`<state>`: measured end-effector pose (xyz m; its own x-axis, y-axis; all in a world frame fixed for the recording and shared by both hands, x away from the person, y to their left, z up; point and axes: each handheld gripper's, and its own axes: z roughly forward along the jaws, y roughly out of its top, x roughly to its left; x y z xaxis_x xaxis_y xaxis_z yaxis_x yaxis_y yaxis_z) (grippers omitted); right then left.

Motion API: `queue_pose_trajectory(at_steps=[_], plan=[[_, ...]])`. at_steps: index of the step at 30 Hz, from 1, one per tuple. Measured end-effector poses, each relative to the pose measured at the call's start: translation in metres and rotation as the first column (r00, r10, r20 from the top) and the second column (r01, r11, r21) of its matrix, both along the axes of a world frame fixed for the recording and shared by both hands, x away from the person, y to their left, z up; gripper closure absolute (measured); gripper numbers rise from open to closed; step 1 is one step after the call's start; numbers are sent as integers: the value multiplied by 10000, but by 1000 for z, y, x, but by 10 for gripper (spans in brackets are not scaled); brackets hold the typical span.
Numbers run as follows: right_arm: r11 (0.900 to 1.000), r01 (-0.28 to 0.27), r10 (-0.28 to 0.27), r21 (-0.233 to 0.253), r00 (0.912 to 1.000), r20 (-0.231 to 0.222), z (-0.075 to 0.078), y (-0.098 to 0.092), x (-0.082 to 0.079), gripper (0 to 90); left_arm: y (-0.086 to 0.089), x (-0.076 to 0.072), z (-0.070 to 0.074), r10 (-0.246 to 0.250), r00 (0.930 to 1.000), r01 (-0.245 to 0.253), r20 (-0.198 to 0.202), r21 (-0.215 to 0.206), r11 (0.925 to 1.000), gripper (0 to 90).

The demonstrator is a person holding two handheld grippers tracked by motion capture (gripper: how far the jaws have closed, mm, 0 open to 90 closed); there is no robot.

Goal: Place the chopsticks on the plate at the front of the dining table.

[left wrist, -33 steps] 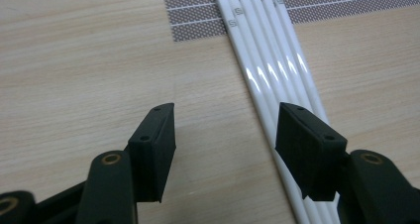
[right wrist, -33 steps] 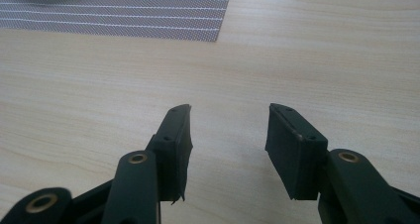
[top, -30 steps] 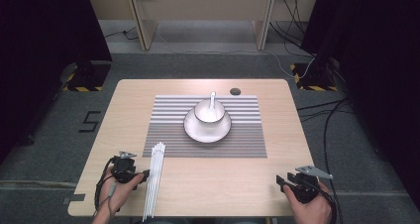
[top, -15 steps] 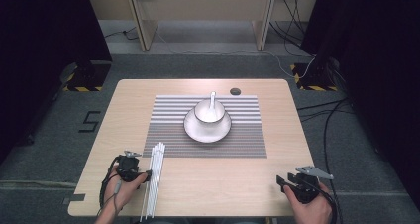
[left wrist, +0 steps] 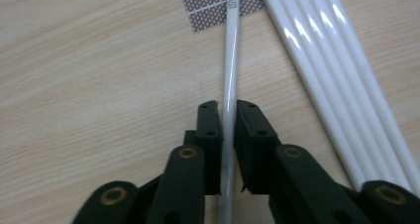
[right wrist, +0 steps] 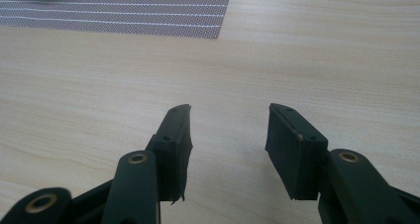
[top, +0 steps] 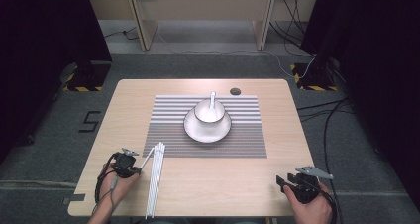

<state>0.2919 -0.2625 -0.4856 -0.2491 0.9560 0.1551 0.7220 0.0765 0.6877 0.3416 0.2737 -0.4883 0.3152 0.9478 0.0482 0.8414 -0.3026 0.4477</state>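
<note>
Several long white chopsticks [top: 155, 178] lie side by side near the table's front left, and the same bundle of chopsticks [left wrist: 337, 70] runs along the right of the left gripper view. My left gripper [top: 130, 163] [left wrist: 227, 110] is shut on one white chopstick [left wrist: 231, 60], which angles away from the bundle toward the mat corner [left wrist: 223, 6]. A white bowl [top: 208, 110] with a white spoon [top: 213, 98] in it stands on a white plate [top: 198, 132] on the striped placemat [top: 247, 135]. My right gripper [top: 285, 181] [right wrist: 229, 120] is open over bare wood at the front right.
A small dark round disc [top: 235, 91] lies on the table behind the mat. The wooden table's front edge [top: 198, 215] is close to both hands. Cables trail on the floor to the right of the table.
My left gripper has shifted slightly right and closed on one chopstick, which now angles away from the bundle. The right gripper has barely moved.
</note>
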Motion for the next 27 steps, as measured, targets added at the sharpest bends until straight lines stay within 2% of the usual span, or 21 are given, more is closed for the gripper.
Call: queue_pose_trajectory(at_steps=[4,7,9,12,15,16,19,21,22,23,24,26,27], plan=[[10000,5,-5,3,10000,-29,0,0,0,525,3,1,2,-99,9995,104,-287,169,9998,848],[10000,-2,2,-8,10000,-15,0,-1,0,525,7,0,5,-272,9957,318,-891,502,9982,849],[10000,2,-2,1,10000,-16,0,-1,0,525,9,-1,6,-399,9929,468,-1117,601,9971,849],[10000,-12,12,7,10000,-23,0,-1,0,525,15,-1,6,-539,9899,616,-1314,548,9966,843],[10000,-12,13,42,10000,-64,0,-1,0,524,18,1,7,-631,9873,736,-1457,675,9950,748],[10000,-13,13,41,10000,-58,-1,-1,0,524,20,3,9,-681,9816,854,-1784,912,9922,710],[10000,-1,2,48,10000,-69,-1,-1,1,523,21,4,10,-788,9782,985,-1922,954,9906,671],[10000,7,-6,76,9999,-104,-1,-1,1,523,23,9,14,-809,9695,1091,-2312,1117,9877,639],[10000,3,-2,85,9999,-127,-1,-1,1,523,23,10,15,-780,9667,1075,-2438,1100,9881,625],[10000,0,2,94,9999,-140,-1,-1,1,523,23,10,15,-780,9667,1075,-2438,1100,9881,611],[10000,5,-3,99,9999,-164,-2,-1,1,522,24,12,17,-732,9560,1001,-2842,815,9916,591],[9999,9,-7,104,9998,-188,-2,-1,1,522,24,14,18,-875,9554,1086,-2819,600,9923,589],[10000,3,-1,97,9998,-191,-2,-1,1,521,25,14,18,-975,9522,1181,-2894,546,9915,594]])
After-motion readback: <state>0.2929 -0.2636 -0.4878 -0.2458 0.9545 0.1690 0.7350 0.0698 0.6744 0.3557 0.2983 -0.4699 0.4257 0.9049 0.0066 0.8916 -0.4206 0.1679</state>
